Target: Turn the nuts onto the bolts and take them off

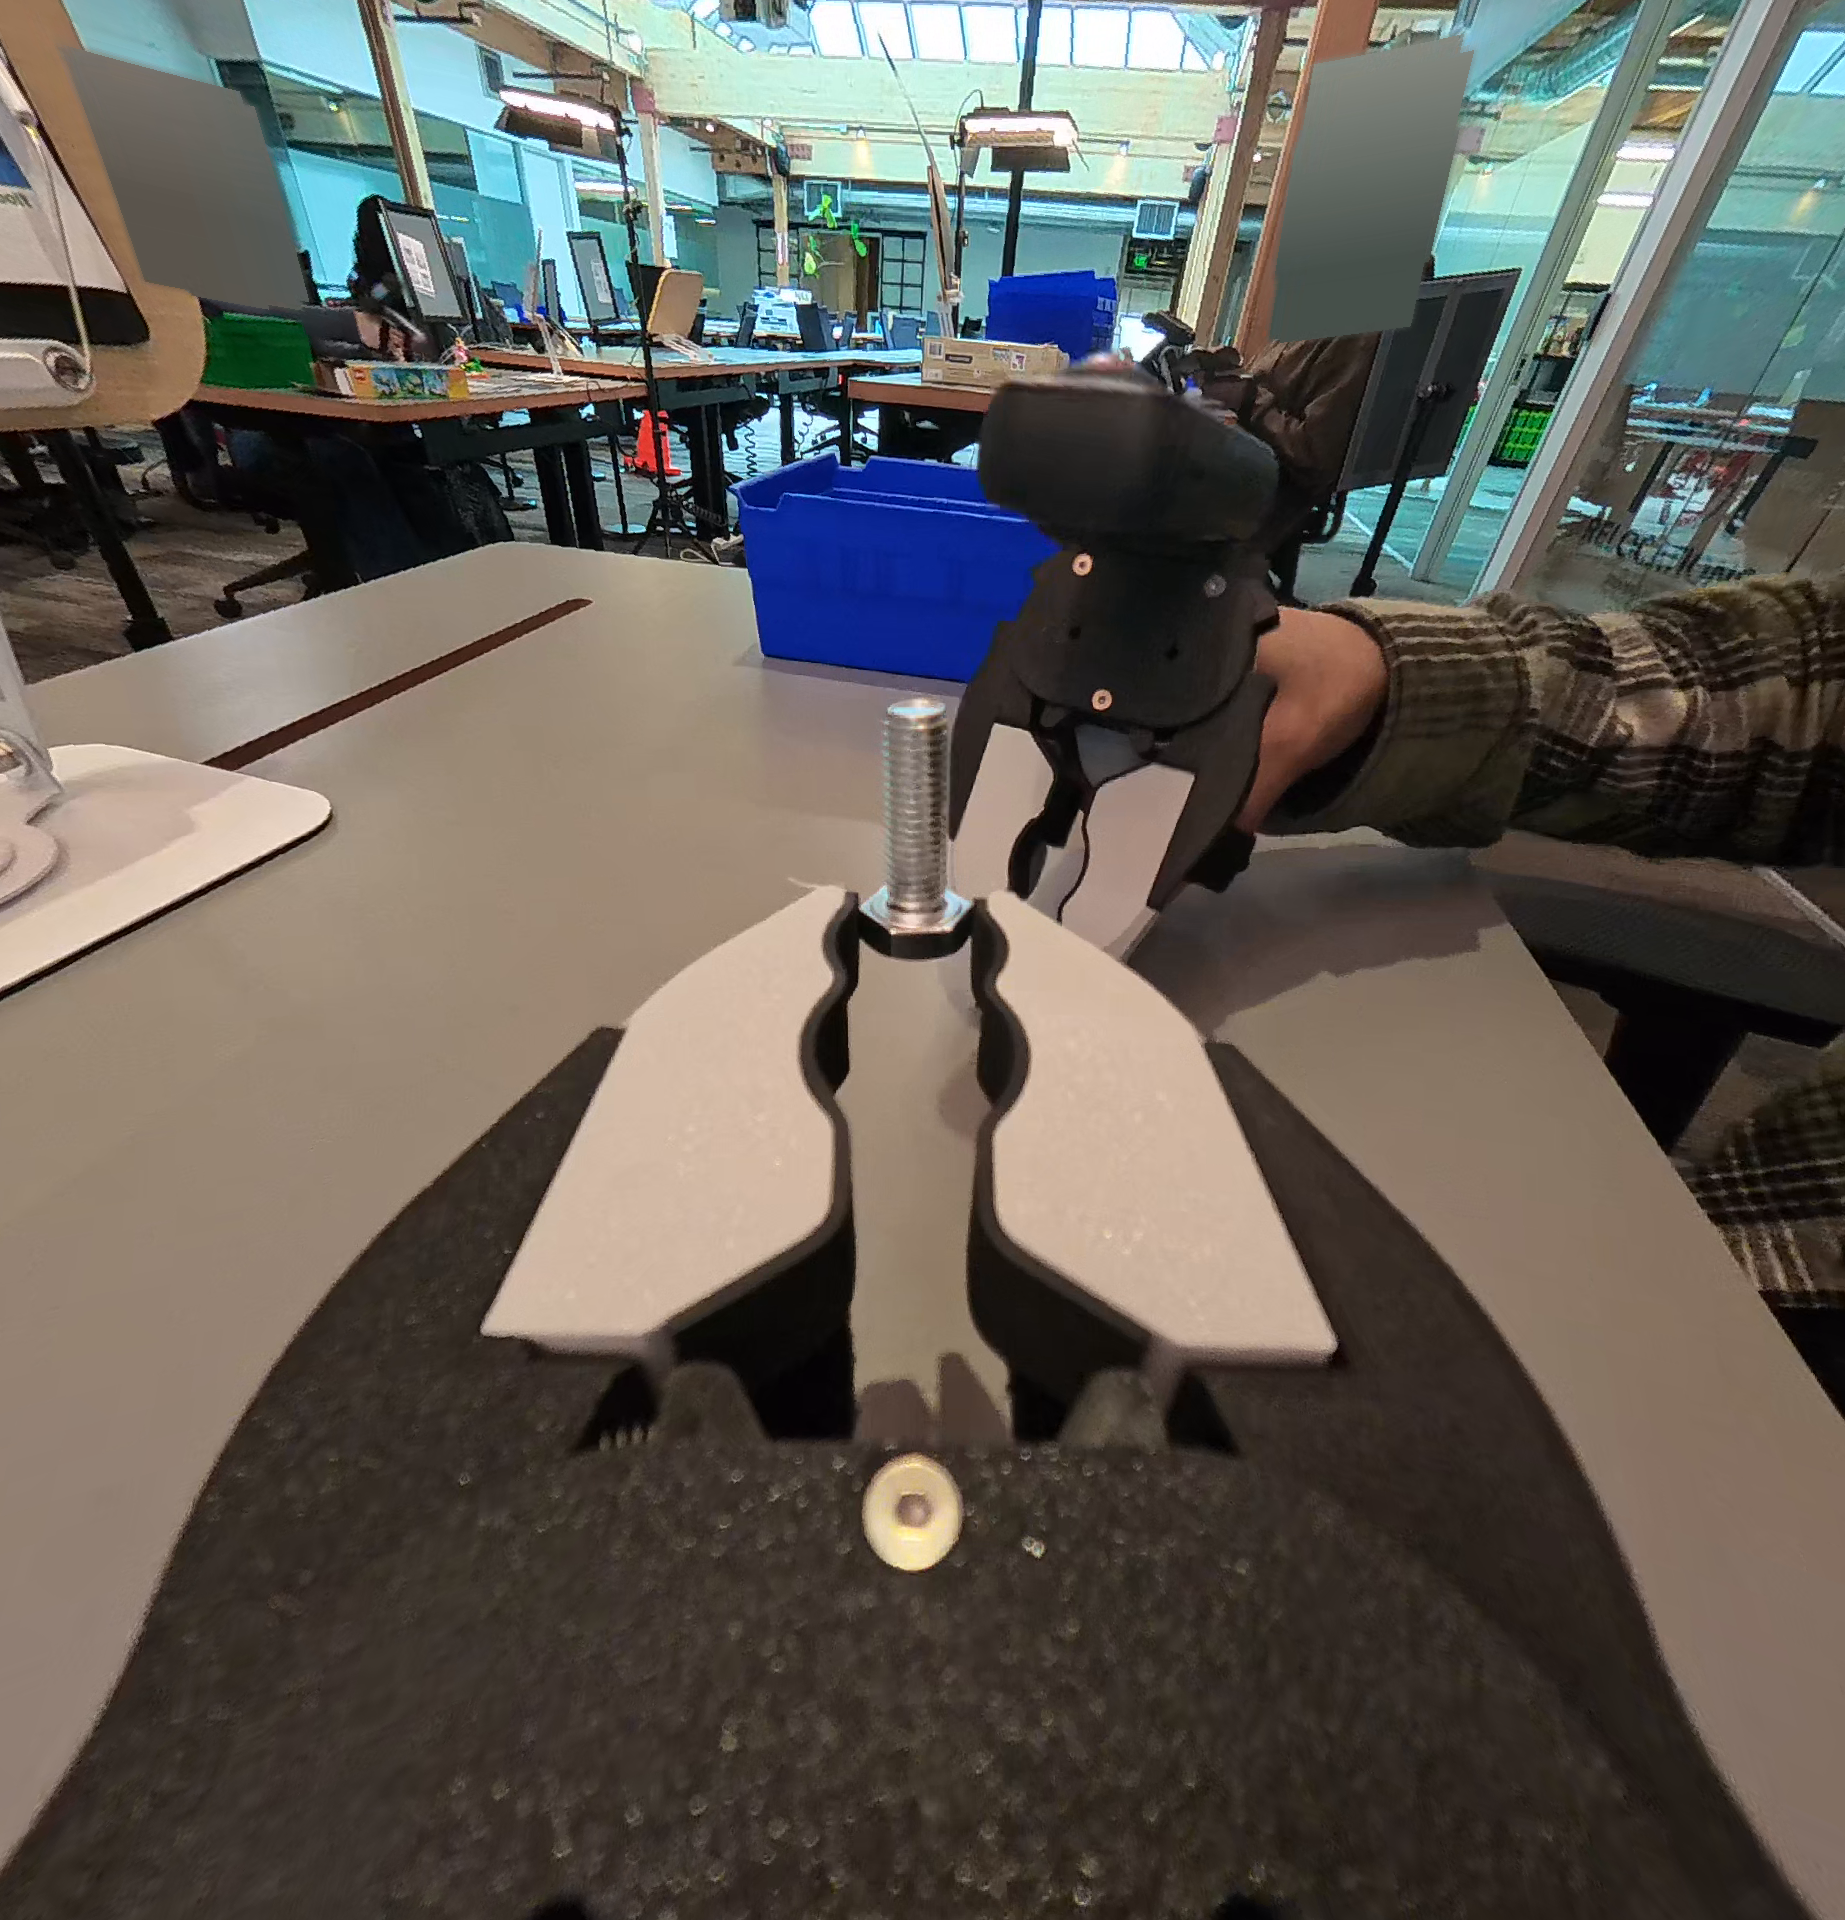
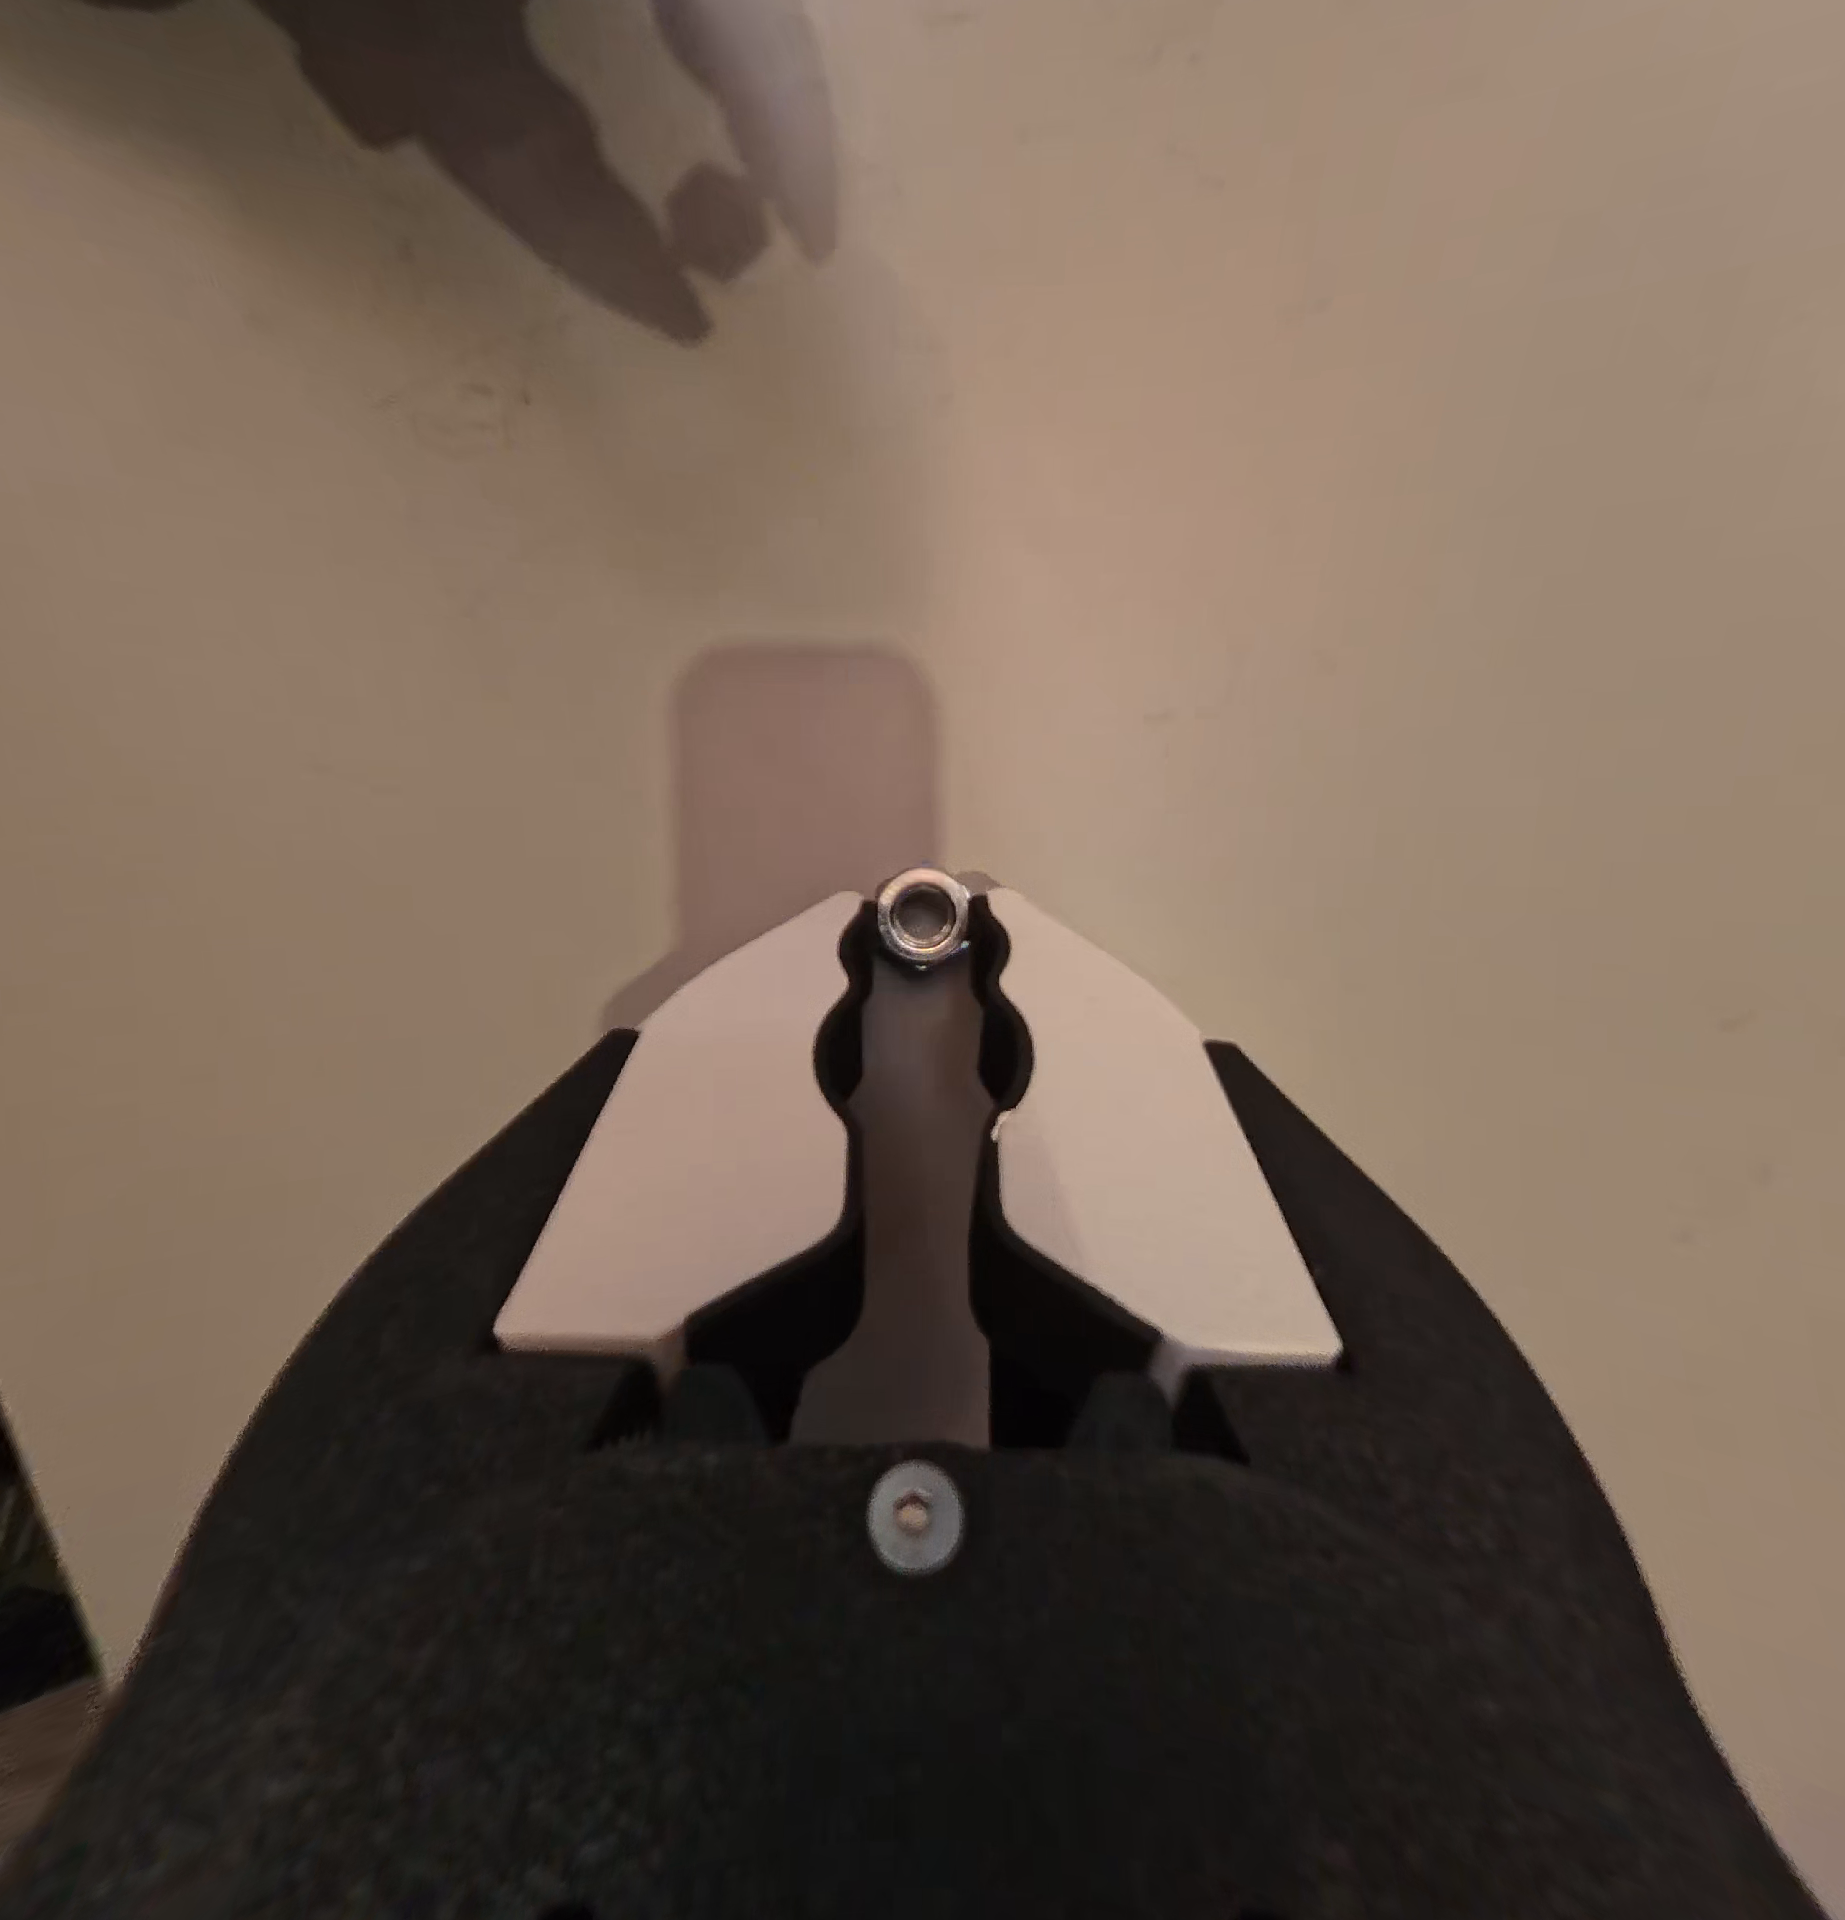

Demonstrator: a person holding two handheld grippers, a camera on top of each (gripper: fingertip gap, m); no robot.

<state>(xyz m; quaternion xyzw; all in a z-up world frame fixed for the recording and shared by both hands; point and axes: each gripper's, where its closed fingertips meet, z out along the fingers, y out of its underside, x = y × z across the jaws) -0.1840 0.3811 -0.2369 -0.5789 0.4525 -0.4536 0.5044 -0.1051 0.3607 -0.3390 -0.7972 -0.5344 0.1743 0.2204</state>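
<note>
My left gripper (image 1: 913,920) is shut on the hex head of a silver bolt (image 1: 916,800). It holds the bolt upright just above the grey table (image 1: 482,935), threaded shaft pointing up and bare. My right gripper (image 1: 1089,914) shows in the same view just right of and behind the bolt, pointing down with its tips near the table. In the right wrist view my right gripper (image 2: 920,920) is shut on a small silver nut (image 2: 920,925), hole facing the camera, held over the table top (image 2: 1417,520). The nut is hidden in the left wrist view.
A blue bin (image 1: 876,582) stands at the table's far edge behind the bolt. A white stand base (image 1: 118,842) sits at the left. A hand and plaid sleeve (image 1: 1624,717) reach in from the right, where the table edge (image 1: 1645,1174) runs close. Shadows lie on the table (image 2: 585,208). Spacing between my two grippers at the tips: around 12 cm.
</note>
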